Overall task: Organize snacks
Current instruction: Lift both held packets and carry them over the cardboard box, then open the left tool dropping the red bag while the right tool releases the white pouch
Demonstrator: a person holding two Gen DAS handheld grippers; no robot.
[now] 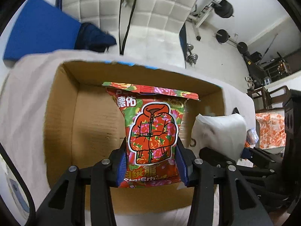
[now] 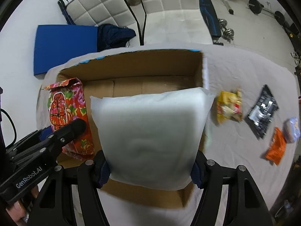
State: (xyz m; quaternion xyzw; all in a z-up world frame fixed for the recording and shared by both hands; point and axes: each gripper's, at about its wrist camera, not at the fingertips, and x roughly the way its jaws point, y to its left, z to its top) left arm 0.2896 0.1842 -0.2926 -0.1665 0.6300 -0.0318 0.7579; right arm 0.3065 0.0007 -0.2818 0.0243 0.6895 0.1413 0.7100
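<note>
The red floral snack packet (image 1: 152,131), printed with a padded jacket and white Chinese characters, hangs upright over the open cardboard box (image 1: 62,113), pinched low on both sides by the blue-padded fingers of the left gripper (image 1: 152,162), which is clamped on it; in the right wrist view the same packet (image 2: 69,116) sits above the box's left end, with a person's fingertips (image 2: 17,209) visible under that tool's handle. Just beside it, toward the box's right end, the right gripper (image 2: 150,171) is clamped on a plump white translucent pouch (image 2: 150,131), its contents too blurred to tell, held above the box's near wall and covering much of the interior (image 2: 143,79); what shows of the brown floor is bare. The box stands on a table draped in a pale cloth (image 2: 235,160). On the cloth to the right of the box lie a yellow snack bag (image 2: 228,106) near the box's right wall, then a black packet (image 2: 262,113), and toward the right edge an orange packet (image 2: 276,146) touching a small pale lilac packet (image 2: 291,130). Beyond the far edge are a blue mat (image 2: 64,47), a dark blue garment (image 2: 114,35) and a white tufted chair (image 2: 165,5)
</note>
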